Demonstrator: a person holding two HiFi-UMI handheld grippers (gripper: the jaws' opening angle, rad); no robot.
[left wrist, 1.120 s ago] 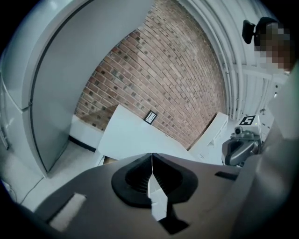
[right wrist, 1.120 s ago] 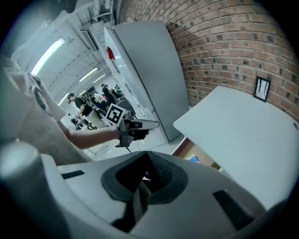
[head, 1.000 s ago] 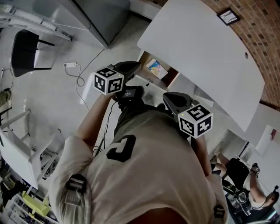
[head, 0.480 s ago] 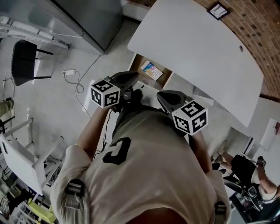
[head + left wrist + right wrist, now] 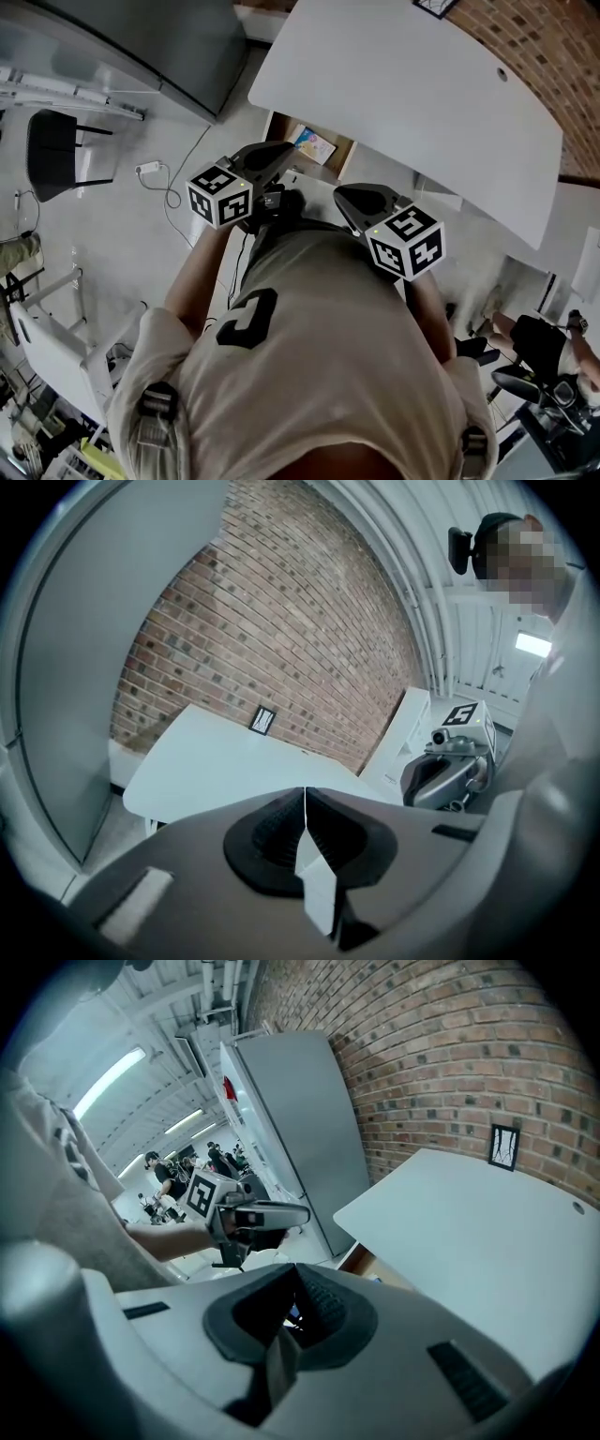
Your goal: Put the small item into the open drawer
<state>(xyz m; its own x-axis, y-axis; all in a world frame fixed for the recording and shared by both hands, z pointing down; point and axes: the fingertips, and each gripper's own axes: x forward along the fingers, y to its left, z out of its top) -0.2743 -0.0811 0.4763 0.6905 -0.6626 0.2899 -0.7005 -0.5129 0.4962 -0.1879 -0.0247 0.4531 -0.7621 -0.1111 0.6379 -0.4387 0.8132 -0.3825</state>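
Note:
In the head view both grippers are held close to the person's chest, above the floor. My left gripper [image 5: 279, 152] points toward an open wooden drawer [image 5: 284, 126] under the white table [image 5: 412, 103]. A colourful flat item [image 5: 314, 145] lies inside the drawer. In the left gripper view the jaws [image 5: 305, 801] meet in a thin line with nothing between them. My right gripper [image 5: 347, 195] is level with the left one, short of the table edge. Its jaws [image 5: 294, 1269] also look shut and empty. I see no small item held by either gripper.
A grey cabinet [image 5: 169, 47] stands left of the table. A black chair [image 5: 56, 150], a power strip with its cable [image 5: 150, 169] and a white rack [image 5: 47, 328] are on the floor at left. A small frame [image 5: 436, 7] stands on the table. A seated person [image 5: 548, 347] is at lower right.
The table and drawer have slid left and up in the head view. Both grippers stay shut near the chest and have drifted slightly upward in the view.

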